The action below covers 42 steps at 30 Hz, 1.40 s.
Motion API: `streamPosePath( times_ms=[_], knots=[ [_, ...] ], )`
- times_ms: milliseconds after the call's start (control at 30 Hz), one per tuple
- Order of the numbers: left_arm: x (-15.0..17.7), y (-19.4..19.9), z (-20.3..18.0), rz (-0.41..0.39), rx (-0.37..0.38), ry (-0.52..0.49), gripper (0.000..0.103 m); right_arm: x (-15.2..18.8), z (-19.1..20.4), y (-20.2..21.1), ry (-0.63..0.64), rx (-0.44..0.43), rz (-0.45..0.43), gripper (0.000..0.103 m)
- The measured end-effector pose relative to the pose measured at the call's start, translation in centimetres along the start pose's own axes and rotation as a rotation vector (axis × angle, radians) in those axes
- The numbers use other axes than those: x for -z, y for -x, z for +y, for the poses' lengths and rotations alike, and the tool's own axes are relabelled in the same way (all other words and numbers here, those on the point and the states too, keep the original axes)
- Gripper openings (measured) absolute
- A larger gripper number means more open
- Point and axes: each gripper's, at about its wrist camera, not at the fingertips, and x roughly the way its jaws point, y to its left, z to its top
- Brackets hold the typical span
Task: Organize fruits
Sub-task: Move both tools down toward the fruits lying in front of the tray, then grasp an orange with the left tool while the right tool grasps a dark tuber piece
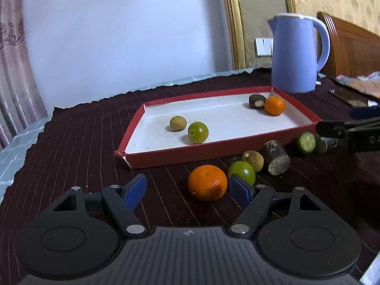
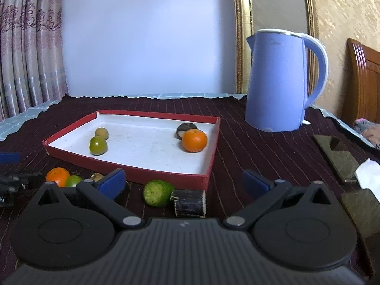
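On the table (image 1: 71,142): a dark maroon cloth with thin pale stripes is spread, and a shallow tray (image 1: 213,146) is set on it.
Tray: red card walls and a white, slightly scuffed floor are seen; one near corner is split.
Done: four pieces are already laid in the tray, namely a tan round fruit (image 1: 178,123) touching a green one (image 1: 198,132) at the left, and an orange (image 1: 274,105) against a dark cut piece (image 1: 257,101) in the far right corner.
Left: six pieces are judged still to be moved; all lie on the cloth just outside the near wall.
Loose pieces: a dimpled mandarin (image 1: 207,182), a glossy green fruit (image 1: 241,171), a dull tan fruit (image 1: 253,161), a dark cylinder with a pale speckled cut end (image 1: 276,158), a green cut fruit (image 2: 158,192) and a black block with pale edges (image 2: 188,203).
Left hand-held gripper (image 1: 188,188): released; the blue ribbed pads are held apart around the mandarin, with no contact made.
Right hand-held gripper (image 2: 184,183): released and empty, with the green cut fruit and black block lying between its spread pads.
Progress: under half is judged done.
Beyond: a smooth lilac kettle (image 1: 298,52) is stood past the tray.
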Motion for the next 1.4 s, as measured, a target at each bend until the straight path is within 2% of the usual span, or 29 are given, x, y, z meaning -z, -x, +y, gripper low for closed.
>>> streamPosePath(
  times_ms=[133,233,433,500,567,633,1033,1100,1167,1233,1333,1400],
  knots=[
    [0.0,-1.5,-0.5,0.036,-0.019,-0.041,0.077,0.2,-0.1,0.0,0.009,0.008,0.006,0.103],
    [-0.1,-2.3,-0.2,0.049,0.012,-0.026,0.077,0.3,-0.2,-0.1,0.012,0.012,0.011,0.103],
    [-0.5,-3.9,-0.4,0.079,0.012,-0.019,0.076,0.5,-0.3,0.0,0.026,0.017,0.016,0.103],
    [-0.4,-4.4,-0.5,0.087,0.013,-0.021,0.071,0.6,-0.3,0.0,0.031,0.021,0.017,0.103],
    [-0.4,-4.6,-0.3,0.101,0.050,0.012,0.051,0.6,-0.4,0.1,0.033,0.024,0.018,0.103],
    [-0.5,-4.4,-0.2,0.105,0.088,0.031,0.042,0.7,-0.5,0.1,0.042,0.027,0.023,0.103],
    [-0.2,-4.0,-1.0,0.085,0.038,0.043,0.042,1.5,-1.3,-0.2,0.084,0.035,0.075,0.102],
    [-0.1,-4.0,-1.0,0.083,0.038,0.044,0.042,1.6,-1.2,-1.0,0.089,0.030,0.103,0.089],
    [-0.1,-4.0,-0.9,0.083,0.041,0.047,0.042,1.7,-1.0,-1.8,0.096,0.031,0.130,0.084],
    [-0.1,-4.0,-0.8,0.083,0.044,0.052,0.042,1.8,-0.7,-2.3,0.108,0.037,0.149,0.075],
    [-0.1,-4.0,-0.8,0.082,0.045,0.056,0.042,1.7,-0.5,-2.9,0.103,0.022,0.168,0.048],
    [-0.1,-4.0,-0.8,0.081,0.046,0.061,0.042,1.7,-0.4,-2.9,0.092,0.003,0.173,0.026]
  ],
)
